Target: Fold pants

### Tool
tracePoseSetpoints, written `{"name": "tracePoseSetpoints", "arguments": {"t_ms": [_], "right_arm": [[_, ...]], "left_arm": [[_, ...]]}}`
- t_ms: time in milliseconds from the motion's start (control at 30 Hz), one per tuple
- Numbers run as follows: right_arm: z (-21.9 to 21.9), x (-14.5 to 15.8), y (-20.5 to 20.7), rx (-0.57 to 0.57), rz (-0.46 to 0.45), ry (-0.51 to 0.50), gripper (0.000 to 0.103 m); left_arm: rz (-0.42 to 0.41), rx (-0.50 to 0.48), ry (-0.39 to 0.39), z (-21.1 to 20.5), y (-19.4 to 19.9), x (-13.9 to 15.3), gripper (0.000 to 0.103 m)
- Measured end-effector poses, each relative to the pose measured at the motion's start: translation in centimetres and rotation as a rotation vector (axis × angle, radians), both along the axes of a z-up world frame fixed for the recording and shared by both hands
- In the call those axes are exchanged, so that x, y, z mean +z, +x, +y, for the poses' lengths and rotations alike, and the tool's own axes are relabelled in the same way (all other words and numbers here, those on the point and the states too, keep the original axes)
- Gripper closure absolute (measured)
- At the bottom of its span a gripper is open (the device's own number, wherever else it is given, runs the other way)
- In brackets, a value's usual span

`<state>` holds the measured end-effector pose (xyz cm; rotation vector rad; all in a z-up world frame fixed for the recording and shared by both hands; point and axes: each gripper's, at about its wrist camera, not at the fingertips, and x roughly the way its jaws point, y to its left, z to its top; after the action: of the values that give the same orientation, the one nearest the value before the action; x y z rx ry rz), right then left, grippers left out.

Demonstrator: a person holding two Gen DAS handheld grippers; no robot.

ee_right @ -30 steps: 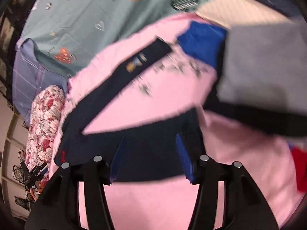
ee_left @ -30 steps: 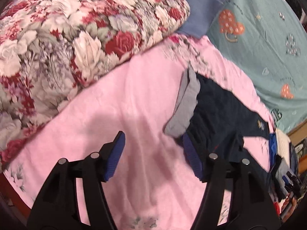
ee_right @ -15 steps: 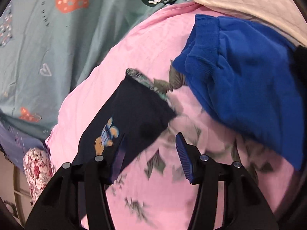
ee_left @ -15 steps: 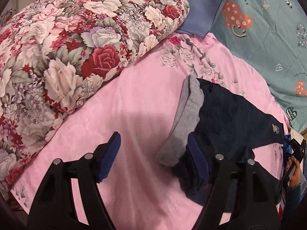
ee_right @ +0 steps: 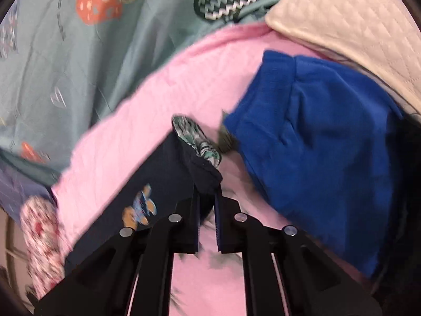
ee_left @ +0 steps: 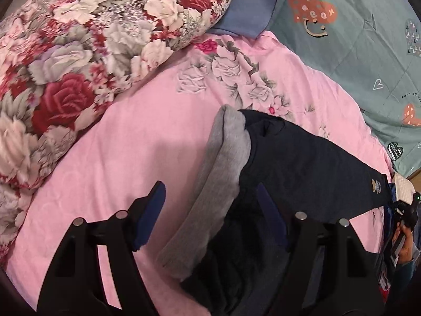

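Observation:
Dark navy pants (ee_left: 302, 163) with a grey waistband (ee_left: 226, 158) lie spread on the pink bedsheet (ee_left: 118, 144). My left gripper (ee_left: 209, 185) is open and stands over the waistband, one finger on each side; the pads do not press it. In the right wrist view, one leg of the pants (ee_right: 147, 184) runs up to a hem with patterned lining (ee_right: 196, 142). My right gripper (ee_right: 206, 191) is closing on the corner of that hem, and dark cloth is pinched between its narrow jaws. A small embroidered patch (ee_right: 140, 208) sits on the leg near them.
A thick floral quilt (ee_left: 79, 65) is piled at the left, with a blue pillow (ee_left: 250, 8) and a teal printed cover (ee_left: 355, 39) behind. A bright blue garment (ee_right: 315, 144) lies right beside the hem, and a cream quilted pad (ee_right: 355, 26) lies beyond it.
My left gripper slid toward the pants and now straddles the grey waistband. My right gripper travelled to the end of the leg, and its jaws came together on the hem.

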<state>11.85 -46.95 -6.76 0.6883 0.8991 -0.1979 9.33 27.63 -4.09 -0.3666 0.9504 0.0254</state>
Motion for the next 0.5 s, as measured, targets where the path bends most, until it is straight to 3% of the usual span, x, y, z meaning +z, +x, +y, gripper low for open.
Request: {"name": "tracePoseSetpoints", "arguments": {"t_ms": [67,100,167,233,300,367,500], "right_arm": [[0.7,0.0,0.1,0.030,0.102,-0.093,0.067],[0.9,0.6,-0.1,0.023,0.124,-0.143,0.062],[1.5,2.6,-0.3,0.026,0.101,-0.239,0.059],[3.5,4.9,0.4,0.130,0.044,-0.265,0.058],[7.2,6.9,2.0,0.321,-0.037,-0.243,0.051],[12.8,8.2,3.8,0.530,-0.088,-0.310,0.051],[21.8,7.4,7.3,0.789,-0.077,-0.333,0.051]], "left_arm": [[0.004,-0.004,-0.005,0.0,0.9,-0.1,0.029],[0.006,-0.013,-0.006,0.1,1.5,-0.2,0.029],[0.010,-0.022,-0.001,0.2,2.4,-0.4,0.026],[0.024,-0.047,-0.006,0.4,3.7,-0.7,0.022],[0.041,-0.061,-0.020,0.4,4.9,-1.1,0.022],[0.063,-0.083,-0.053,0.4,6.5,-1.7,0.022],[0.111,-0.120,-0.144,0.4,9.0,-2.7,0.022]]}}
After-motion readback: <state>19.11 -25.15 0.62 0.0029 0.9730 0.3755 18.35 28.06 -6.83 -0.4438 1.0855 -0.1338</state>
